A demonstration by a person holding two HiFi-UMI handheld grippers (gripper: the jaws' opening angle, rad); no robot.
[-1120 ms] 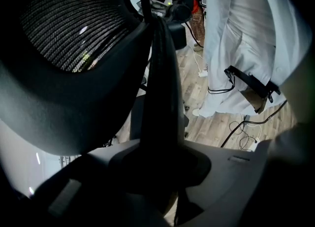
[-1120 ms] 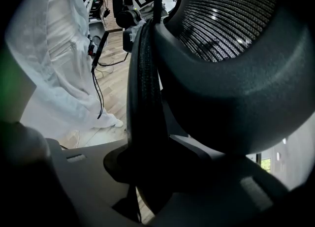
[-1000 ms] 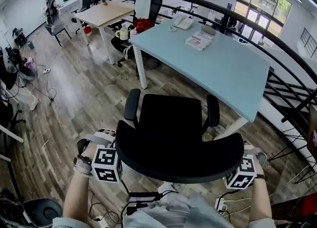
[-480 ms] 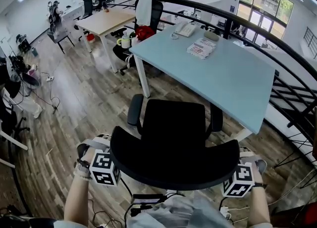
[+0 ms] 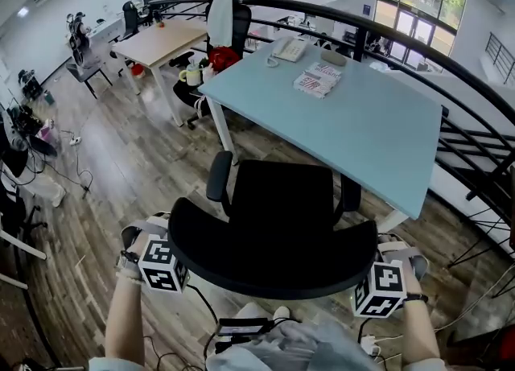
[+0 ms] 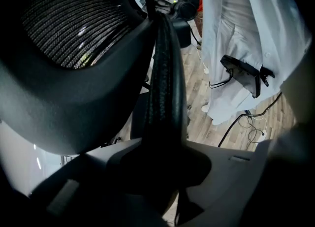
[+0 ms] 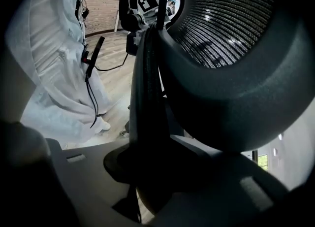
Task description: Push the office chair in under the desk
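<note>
Both tools are clenched on the chair: the left gripper (image 5: 166,265) pinches the left edge of the backrest (image 5: 273,242) and the right gripper (image 5: 378,287) pinches its right edge; the left gripper view shows the padded rim (image 6: 165,88) running straight down between the jaws with the pads pressed on it, and the right gripper view shows the same rim (image 7: 147,88) held the same way. The office chair (image 5: 282,192) stands on the wooden floor (image 5: 145,168) facing the near long edge of the pale blue desk (image 5: 378,128); its seat front sits just short of that edge, between the two near legs, and its right armrest (image 5: 348,192) is close to the edge while the left armrest (image 5: 217,178) stands well clear; the seat is not yet under the top. A telephone (image 5: 290,49) and a stack of papers (image 5: 318,81) lie toward the desk's far edge, out of the way. I judge the push to be in hand and roughly midway; what remains is to roll the chair straight on with even pressure from both sides so the casters do not swerve, steering a little away from the leg (image 5: 388,221) at the near right corner; whether the armrests will pass beneath the top cannot be told from here, so the last stretch calls for a slow approach and a stop if they meet the edge.
</note>
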